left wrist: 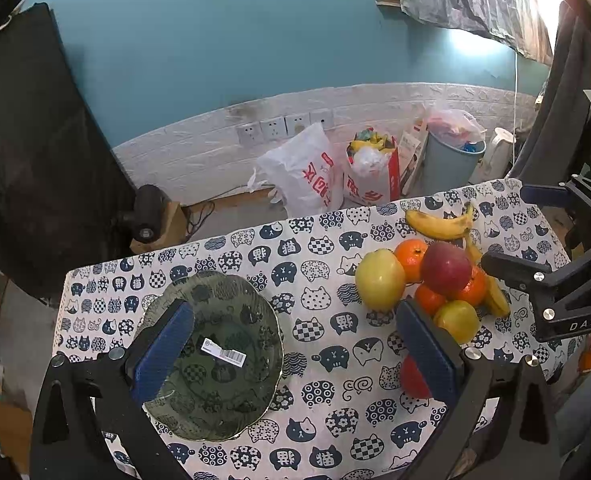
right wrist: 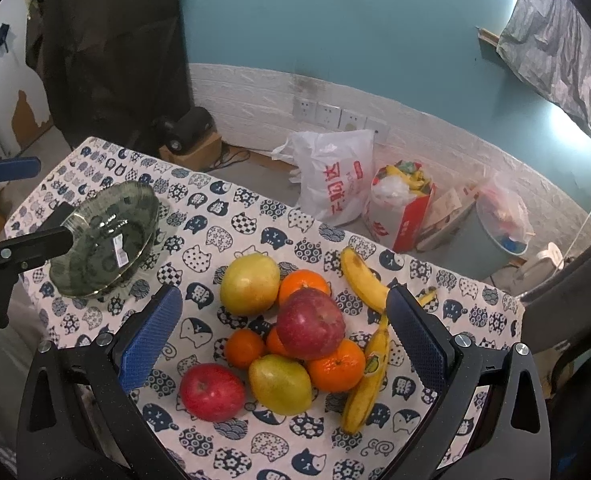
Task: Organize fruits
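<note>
We hold the left gripper (left wrist: 295,344) and right gripper (right wrist: 285,340) forward, jaws spread wide, apparently gripping nothing.

Both wrist views downward, sharing fruit pile (left wrist: 435,280).

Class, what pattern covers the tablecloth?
Navy cat faces on the white tablecloth, clearest in the right wrist view.

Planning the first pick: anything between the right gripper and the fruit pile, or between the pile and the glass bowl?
Nothing visible. The right gripper hangs open above the fruit pile with no object in between. Only bare cat-print tablecloth lies between the pile and the green glass bowl. The left gripper is open beside the bowl.
</note>
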Demonstrator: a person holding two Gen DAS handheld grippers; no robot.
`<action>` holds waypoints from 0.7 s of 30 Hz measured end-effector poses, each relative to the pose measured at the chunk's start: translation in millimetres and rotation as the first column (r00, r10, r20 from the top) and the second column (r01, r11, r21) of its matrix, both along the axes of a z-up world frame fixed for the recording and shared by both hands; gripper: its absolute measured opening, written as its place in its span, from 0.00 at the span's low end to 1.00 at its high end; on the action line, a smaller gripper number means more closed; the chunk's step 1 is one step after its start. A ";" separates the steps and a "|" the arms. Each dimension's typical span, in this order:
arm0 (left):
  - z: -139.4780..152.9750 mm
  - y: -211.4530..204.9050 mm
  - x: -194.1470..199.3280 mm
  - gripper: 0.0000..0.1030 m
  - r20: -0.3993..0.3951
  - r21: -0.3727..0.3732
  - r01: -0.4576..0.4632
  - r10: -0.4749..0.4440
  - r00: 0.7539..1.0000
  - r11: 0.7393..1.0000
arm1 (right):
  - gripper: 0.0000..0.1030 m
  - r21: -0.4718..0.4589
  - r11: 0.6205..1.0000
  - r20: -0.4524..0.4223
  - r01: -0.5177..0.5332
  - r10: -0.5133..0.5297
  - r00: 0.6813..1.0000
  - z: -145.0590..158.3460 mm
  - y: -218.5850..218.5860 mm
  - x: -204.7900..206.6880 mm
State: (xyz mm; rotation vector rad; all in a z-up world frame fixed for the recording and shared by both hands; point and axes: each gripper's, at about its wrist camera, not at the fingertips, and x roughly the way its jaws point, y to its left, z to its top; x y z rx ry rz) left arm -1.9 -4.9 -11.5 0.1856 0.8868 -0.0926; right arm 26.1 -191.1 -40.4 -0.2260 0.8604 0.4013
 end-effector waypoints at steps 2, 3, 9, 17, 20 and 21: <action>0.4 0.2 0.2 0.99 0.001 -0.003 -0.001 0.001 1.000 1.000 | 0.97 0.000 1.000 -0.003 -0.002 0.002 1.000 -0.2 -0.3 -0.4; 0.1 0.3 0.4 0.99 -0.001 -0.004 -0.001 0.001 1.000 1.000 | 0.97 0.001 1.000 -0.003 -0.004 0.004 1.000 -0.3 -0.1 -0.4; -1.2 1.4 0.8 0.99 -0.003 -0.005 -0.001 0.001 1.000 1.000 | 0.97 -0.001 1.000 -0.006 -0.016 0.016 1.000 0.4 0.7 -1.5; -2.3 -0.9 2.8 0.99 -0.006 -0.004 0.005 -0.005 1.000 1.000 | 0.97 0.000 1.000 -0.006 -0.015 0.015 1.000 0.2 0.9 -1.6; -2.4 -1.7 2.6 0.99 -0.007 -0.003 0.006 -0.006 1.000 1.000 | 0.97 0.000 1.000 -0.007 -0.016 0.016 1.000 0.3 0.7 -1.4; -2.9 -1.5 2.7 0.99 -0.008 -0.001 0.007 -0.007 1.000 1.000 | 0.97 0.000 1.000 -0.007 -0.016 0.016 1.000 0.1 0.9 -1.9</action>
